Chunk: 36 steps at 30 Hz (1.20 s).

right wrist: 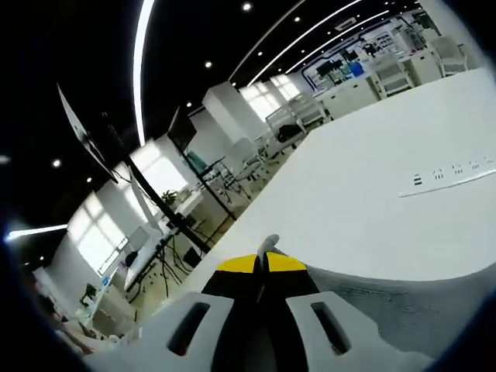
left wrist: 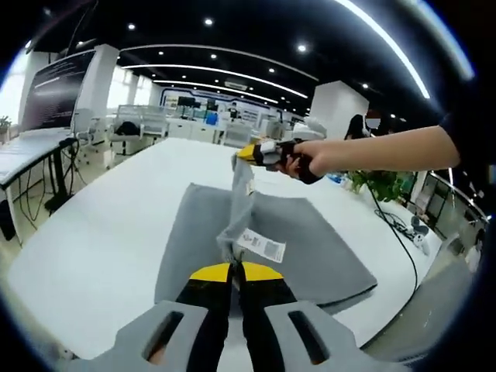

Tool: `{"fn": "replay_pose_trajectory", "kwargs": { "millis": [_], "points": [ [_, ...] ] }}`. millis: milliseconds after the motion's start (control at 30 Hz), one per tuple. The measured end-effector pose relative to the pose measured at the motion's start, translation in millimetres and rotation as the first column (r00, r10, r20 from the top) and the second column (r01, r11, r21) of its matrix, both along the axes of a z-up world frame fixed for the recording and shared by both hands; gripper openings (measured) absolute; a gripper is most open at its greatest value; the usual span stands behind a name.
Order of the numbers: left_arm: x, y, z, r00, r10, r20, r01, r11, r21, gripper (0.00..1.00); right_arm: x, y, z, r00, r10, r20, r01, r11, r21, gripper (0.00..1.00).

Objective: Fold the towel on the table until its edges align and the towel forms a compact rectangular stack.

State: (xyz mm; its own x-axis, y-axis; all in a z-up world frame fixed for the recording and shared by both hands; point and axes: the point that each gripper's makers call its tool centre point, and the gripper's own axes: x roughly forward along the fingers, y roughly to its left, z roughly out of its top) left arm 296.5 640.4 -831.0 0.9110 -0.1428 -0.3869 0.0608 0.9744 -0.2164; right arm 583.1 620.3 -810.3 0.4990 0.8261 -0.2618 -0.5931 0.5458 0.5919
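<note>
Tools — two (left wrist: 235, 271) (right wrist: 262, 267) — each clamped on one grey towel (left wrist: 325, 252) over table (left wrist: 101, 232).

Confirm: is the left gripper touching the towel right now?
Touching. In the left gripper view, the left gripper has its jaws shut on a raised edge of the grey towel.

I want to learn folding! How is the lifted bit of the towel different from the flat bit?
The lifted edge hangs in the air, stretched between the left claw and right claw; the flat part rests on the table. The lifted edge carries a white tag; the flat part looks plain. Both are grey.
</note>
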Motion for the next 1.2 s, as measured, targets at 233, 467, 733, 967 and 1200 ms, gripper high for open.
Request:
{"fn": "replay_pose_trajectory", "kwargs": {
  "millis": [233,467,733,967,1200],
  "points": [
    [-0.8,15,-24.9,0.999,0.033,-0.032,-0.035,0.997,-0.068,0.04,0,15,-21.8,1.0,0.0,-0.005,0.0,0.998,-0.068,0.0],
    [1.1,23,-32.2,0.994,0.099,-0.035,-0.103,0.986,-0.131,0.04,2,33,-33.8,1.0,-0.002,-0.027,0.001,0.998,-0.055,0.0],
    [3.2,25,-39.4,0.992,0.118,-0.05,-0.125,0.978,-0.166,0.05,2,43,-48.5,0.999,-0.005,-0.038,0.002,0.997,-0.076,0.0],
    [6.8,29,-45.5,0.994,0.089,-0.06,-0.097,0.985,-0.143,0.18,4,47,-57.9,0.999,-0.004,-0.039,0.0,0.995,-0.1,0.0],
    [12.9,39,-48.3,0.989,0.124,-0.086,-0.136,0.98,-0.147,0.06,6,54,-62.2,1.0,0.01,-0.025,-0.013,0.994,-0.113,0.02]
  ]
}}
